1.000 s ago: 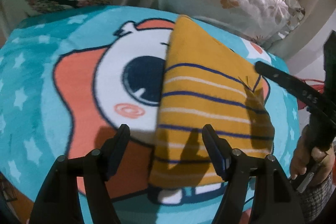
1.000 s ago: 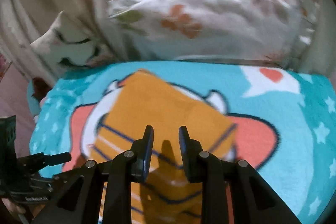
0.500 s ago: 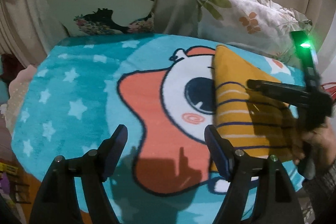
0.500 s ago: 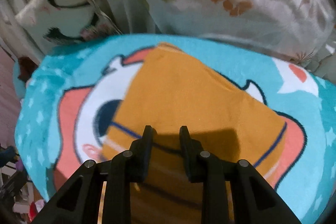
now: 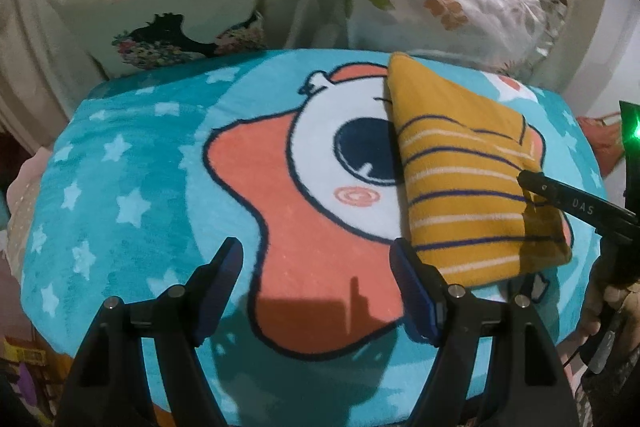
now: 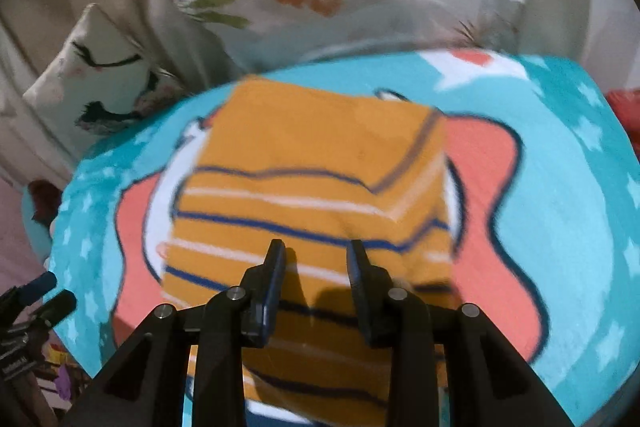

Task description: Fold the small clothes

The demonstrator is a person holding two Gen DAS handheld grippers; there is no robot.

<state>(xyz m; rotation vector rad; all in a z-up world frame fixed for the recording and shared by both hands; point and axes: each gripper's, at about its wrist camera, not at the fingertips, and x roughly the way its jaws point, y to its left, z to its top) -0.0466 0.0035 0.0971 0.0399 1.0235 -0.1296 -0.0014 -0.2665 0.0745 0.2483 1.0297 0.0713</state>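
**Folded mustard garment lies on a cartoon blanket, both grippers unloaded**

At the bottom of the left wrist view, the left gripper (image 5: 316, 291) is seen with its jaws set wide apart, nothing held between them; only the blanket (image 5: 120, 187) lies under the gap. The right-hand finger of this gripper is placed just beside the near left corner of the folded garment (image 5: 460, 195), though contact cannot be judged.

At the bottom centre of the right wrist view, the right gripper (image 6: 316, 267) is shown with its jaws parted by a moderate gap and no cloth pinched between them. It is positioned over the near part of the garment (image 6: 312, 187), and its shadow is cast on the fabric.

The garment, mustard yellow with navy and white stripes, is folded into a compact rectangle and is laid flat on the turquoise, star-printed blanket, over the cartoon figure's white and coral areas. In the left wrist view it occupies the right of the frame, where the right gripper's black finger (image 5: 576, 203) is seen reaching in from the right edge over its far right corner.

Beyond the blanket, at the top of both frames, two cushions are propped against beige fabric: a cream cushion (image 5: 160, 11) with a dark silhouette print at upper left, and a floral cushion (image 5: 448, 3) at upper right.
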